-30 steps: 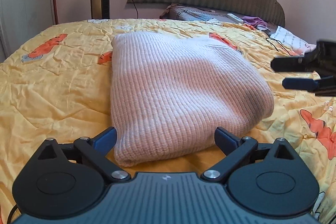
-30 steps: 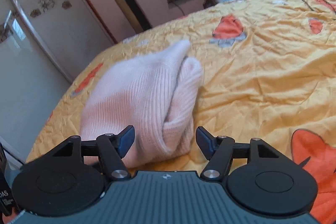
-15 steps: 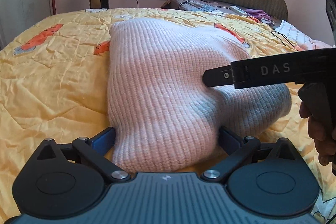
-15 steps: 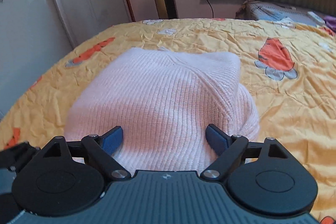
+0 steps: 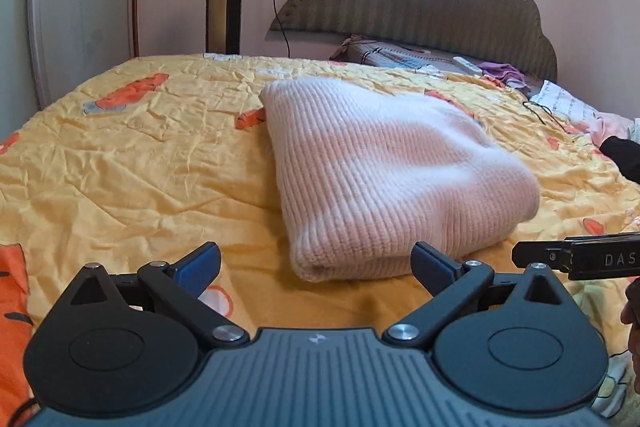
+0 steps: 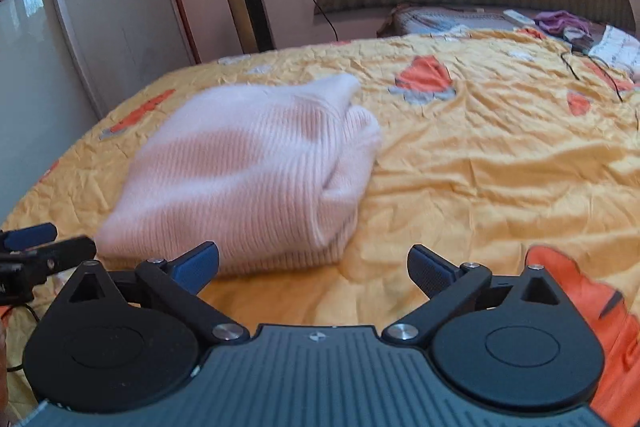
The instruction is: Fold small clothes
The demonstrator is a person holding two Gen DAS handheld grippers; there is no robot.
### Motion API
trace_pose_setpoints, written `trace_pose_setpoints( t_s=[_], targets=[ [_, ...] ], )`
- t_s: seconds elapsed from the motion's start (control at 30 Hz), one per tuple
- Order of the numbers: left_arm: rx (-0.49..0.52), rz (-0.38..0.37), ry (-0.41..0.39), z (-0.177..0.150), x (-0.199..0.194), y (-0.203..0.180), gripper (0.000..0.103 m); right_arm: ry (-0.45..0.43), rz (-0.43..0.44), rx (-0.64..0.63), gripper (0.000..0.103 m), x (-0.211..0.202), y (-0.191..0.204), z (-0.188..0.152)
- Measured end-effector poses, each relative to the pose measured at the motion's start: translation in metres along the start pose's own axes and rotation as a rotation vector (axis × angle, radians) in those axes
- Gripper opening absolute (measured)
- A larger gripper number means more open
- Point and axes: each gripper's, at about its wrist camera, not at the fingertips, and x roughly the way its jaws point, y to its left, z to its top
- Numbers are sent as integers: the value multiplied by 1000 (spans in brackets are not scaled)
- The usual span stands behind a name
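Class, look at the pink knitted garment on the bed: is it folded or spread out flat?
Folded. The pink knitted garment lies as a thick compact bundle on the yellow bedspread, with rounded doubled edges and stacked layers at its side.

A: Right gripper in the left wrist view, cut off at the frame's edge!

B: And the sweater, right wrist view: smeared, probably motion blur.

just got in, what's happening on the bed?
A person is folding clothes with a handheld gripper in each hand. A pink knit sweater lies folded on the yellow bedspread. Both the left gripper and the right gripper are open and hold nothing; the right's jaws have just been opening, nothing between them.
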Motion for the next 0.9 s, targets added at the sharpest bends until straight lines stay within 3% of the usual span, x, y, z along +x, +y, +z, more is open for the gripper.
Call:
trace_pose_setpoints(
  t_s=[0.13, 0.3, 0.9],
  targets=[
    [22, 56, 59, -15, 22, -6, 102, 70, -59, 9, 102, 24, 9, -23],
    [21, 61, 85, -17, 26, -1, 103, 24, -156, -118, 102, 26, 29, -43],
    [22, 57, 78, -18, 27, -1, 103, 17, -148, -109, 103, 33, 27, -40]
  ],
)
